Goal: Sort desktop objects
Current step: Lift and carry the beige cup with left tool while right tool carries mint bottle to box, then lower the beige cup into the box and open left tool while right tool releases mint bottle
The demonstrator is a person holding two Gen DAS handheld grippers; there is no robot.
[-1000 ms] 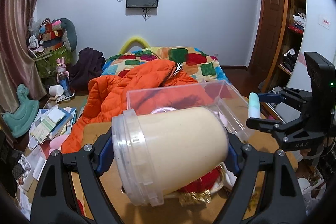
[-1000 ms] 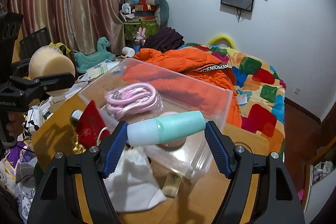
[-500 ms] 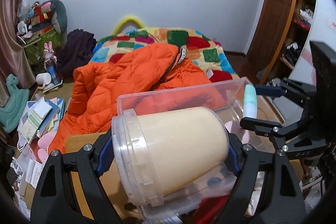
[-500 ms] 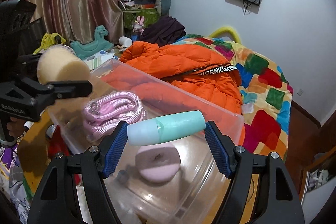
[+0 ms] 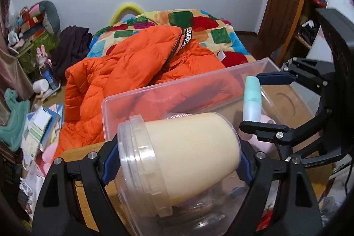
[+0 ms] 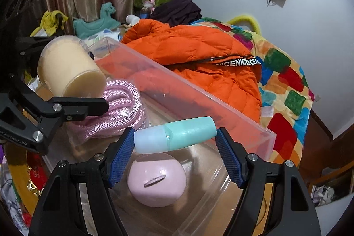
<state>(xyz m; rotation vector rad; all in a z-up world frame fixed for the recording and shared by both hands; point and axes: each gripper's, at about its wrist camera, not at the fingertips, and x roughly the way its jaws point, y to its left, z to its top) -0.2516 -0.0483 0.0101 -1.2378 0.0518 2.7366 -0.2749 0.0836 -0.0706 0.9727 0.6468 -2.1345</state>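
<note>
The left gripper (image 5: 177, 160) squeezes a big cream tub (image 5: 177, 160) lying on its side, held over the near end of the clear box (image 5: 177, 85). The right gripper (image 6: 176, 154) pinches a small mint and blue bottle (image 6: 176, 136) by its two ends, above the box. In the box lie a pink rope (image 6: 119, 107) and a pink round thing (image 6: 157, 180). The box sits on the table (image 5: 88, 202).

Even soft indoor light, sharp focus, strong fisheye bending, black corners
</note>
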